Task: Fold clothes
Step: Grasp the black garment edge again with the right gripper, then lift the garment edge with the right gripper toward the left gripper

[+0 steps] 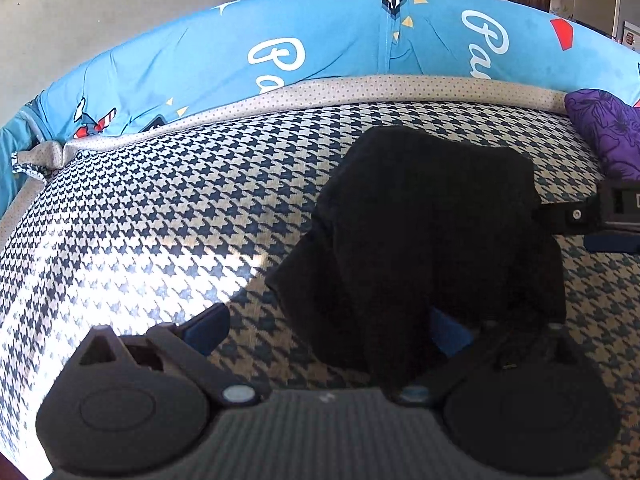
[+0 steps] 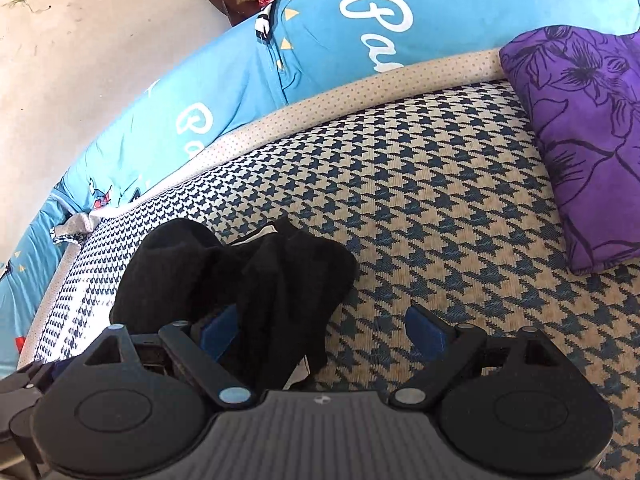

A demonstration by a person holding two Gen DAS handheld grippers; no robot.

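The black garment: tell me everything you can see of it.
The black garment is a soft, matte, knit-looking cloth, bunched in rumpled folds rather than spread flat. It lies on the houndstooth bed cover, in shade beside a sunlit patch. A pale bit of fabric or label shows at its edge in the right wrist view. It drapes over one finger of each open gripper, left gripper and right gripper.
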